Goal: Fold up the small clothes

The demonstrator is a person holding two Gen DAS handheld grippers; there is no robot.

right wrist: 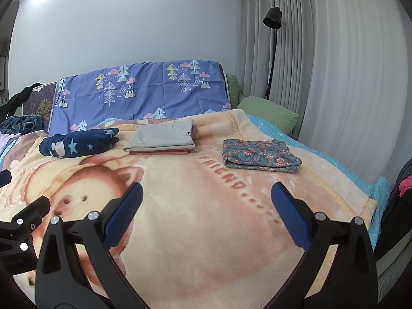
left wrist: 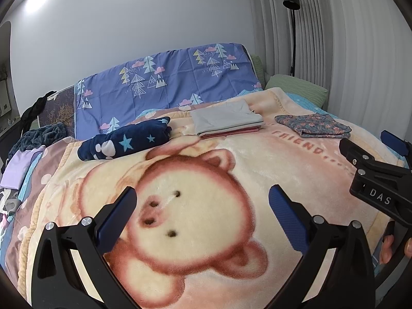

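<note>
Three folded garments lie in a row on the bear blanket [right wrist: 195, 206] beyond its word "FRIEND" — a navy star-print piece [right wrist: 79, 143] leftmost, a grey-over-pink stack [right wrist: 162, 139] beside it, a floral piece [right wrist: 260, 155] rightmost — while nearer, the left tool [left wrist: 202, 206] and right tool [right wrist: 206, 203] hover spread, gripping nothing.

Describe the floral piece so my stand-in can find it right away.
Start from the bear blanket that covers the bed. Three folded bundles lie in a row along its far side; the floral piece is the rightmost, nearest the curtain. Only it has small pink flowers on teal; the middle stack is plain grey over pink, the left bundle navy with stars.
</note>
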